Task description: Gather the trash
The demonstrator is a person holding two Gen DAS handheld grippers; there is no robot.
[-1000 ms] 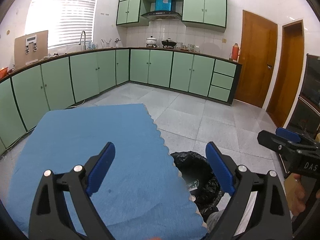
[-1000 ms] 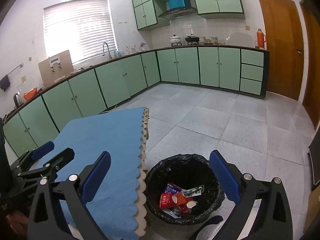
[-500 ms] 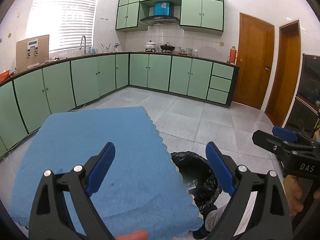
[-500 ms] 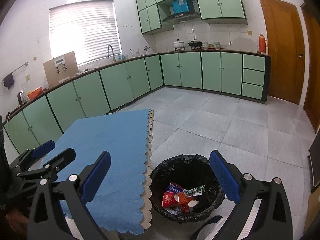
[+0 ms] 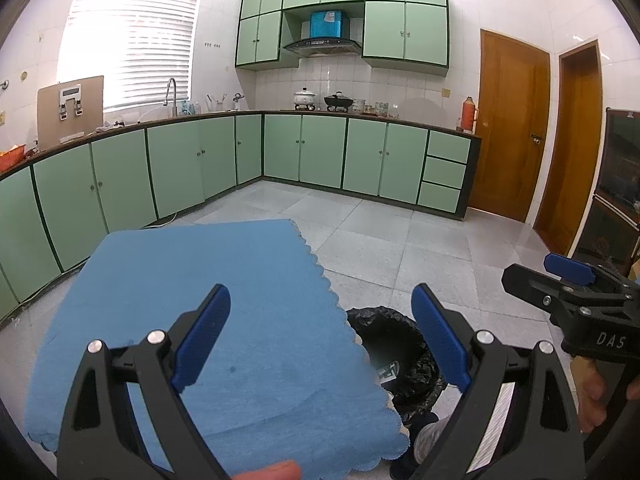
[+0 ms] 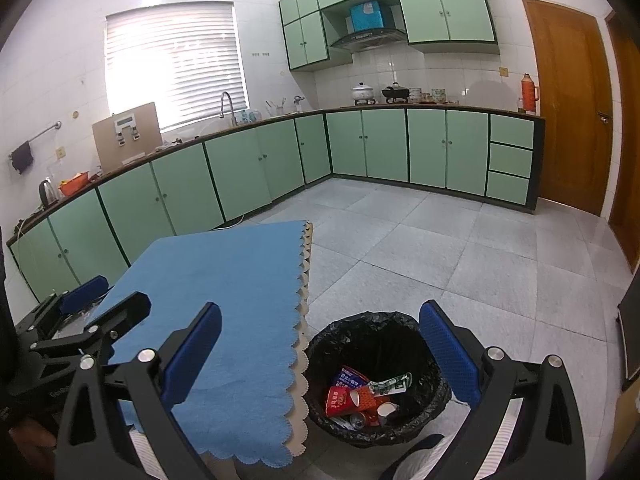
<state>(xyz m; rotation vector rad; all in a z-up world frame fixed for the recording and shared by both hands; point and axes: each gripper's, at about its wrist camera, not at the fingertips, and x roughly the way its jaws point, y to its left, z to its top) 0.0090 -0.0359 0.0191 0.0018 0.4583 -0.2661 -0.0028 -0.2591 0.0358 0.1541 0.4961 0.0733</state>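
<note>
Both hand-held grippers, left hand-held gripper (image 5: 320,344) and right hand-held gripper (image 6: 320,356), gape empty beside the black-lined round bin (image 6: 376,376); scan the blue-clothed surface (image 6: 224,292) left of it for leftovers.

blue tablecloth (image 5: 224,320), green cabinets (image 5: 324,156), wooden door (image 5: 512,128)

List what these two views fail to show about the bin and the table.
- Trash bin, left wrist view: the blue tablecloth and the left gripper hide most of it.
- Trash, right wrist view: labels too small to read.
- Table's near edge: cut off by both frames.
</note>
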